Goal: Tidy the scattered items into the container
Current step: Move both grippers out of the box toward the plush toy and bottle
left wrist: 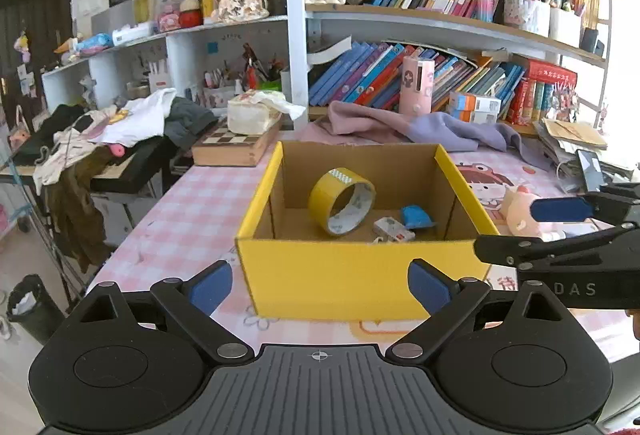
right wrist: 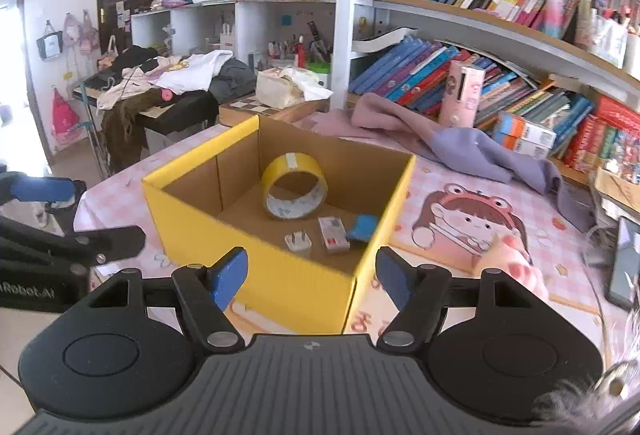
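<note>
Yellow cardboard box (left wrist: pixel 360 271) square in the middle of the pink checked tablecloth (left wrist: pixel 192 219), open top. Inside, a roll of yellow tape (left wrist: pixel 341 201) up on its edge toward the back, hole facing the cameras. Near the front right corner, a small blue item (left wrist: pixel 416 217), and just left of it a little white and red box (left wrist: pixel 394 229). From the right wrist view, a white plug adapter (right wrist: pixel 298 241) flat on the box floor too, beside that white and red box.

Left gripper (left wrist: pixel 320 289) low in front of the box's near wall, blue pads spread wide, nothing between them. Right gripper (right wrist: pixel 312 277) at the box's near corner, jaws parted to a moderate gap, empty as well, only the cardboard corner showing in between.

Outside the box, a pink plush toy (left wrist: pixel 520 209) on the cloth to the right, just beyond the box wall. Purple cloth (left wrist: pixel 440 127) heaped behind the box, against the bookshelf (left wrist: pixel 440 19).
</note>
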Motion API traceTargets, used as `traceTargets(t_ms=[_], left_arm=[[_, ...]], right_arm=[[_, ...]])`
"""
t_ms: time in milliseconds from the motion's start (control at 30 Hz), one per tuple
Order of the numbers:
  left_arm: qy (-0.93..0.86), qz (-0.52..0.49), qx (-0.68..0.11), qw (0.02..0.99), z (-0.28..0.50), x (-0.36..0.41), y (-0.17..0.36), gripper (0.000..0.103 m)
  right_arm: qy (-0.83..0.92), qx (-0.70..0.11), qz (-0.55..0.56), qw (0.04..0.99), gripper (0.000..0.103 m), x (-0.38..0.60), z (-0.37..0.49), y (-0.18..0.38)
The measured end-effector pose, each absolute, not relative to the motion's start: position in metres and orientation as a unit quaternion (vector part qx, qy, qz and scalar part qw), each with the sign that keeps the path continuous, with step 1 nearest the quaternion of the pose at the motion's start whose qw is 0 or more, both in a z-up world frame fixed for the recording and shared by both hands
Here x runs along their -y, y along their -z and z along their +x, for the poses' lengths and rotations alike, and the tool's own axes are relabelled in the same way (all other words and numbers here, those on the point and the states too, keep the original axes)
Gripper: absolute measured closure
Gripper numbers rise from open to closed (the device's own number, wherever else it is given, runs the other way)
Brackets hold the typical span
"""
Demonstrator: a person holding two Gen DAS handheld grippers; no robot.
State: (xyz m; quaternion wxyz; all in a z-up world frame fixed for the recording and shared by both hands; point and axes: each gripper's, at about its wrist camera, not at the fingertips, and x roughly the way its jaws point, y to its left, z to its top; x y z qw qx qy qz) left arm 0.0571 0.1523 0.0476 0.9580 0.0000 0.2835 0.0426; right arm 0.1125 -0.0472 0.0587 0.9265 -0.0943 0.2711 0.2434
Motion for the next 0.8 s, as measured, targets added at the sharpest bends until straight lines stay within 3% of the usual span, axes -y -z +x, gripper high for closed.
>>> traceTargets(t_ms=[800], left_arm=[[0.005, 0.001, -0.335, 0.942, 0.004, -0.127, -0.011, 0.002]], right_arm=[[-0.163, -0.313, -0.108, 0.929, 0.016, 0.074, 0.018, -0.023]])
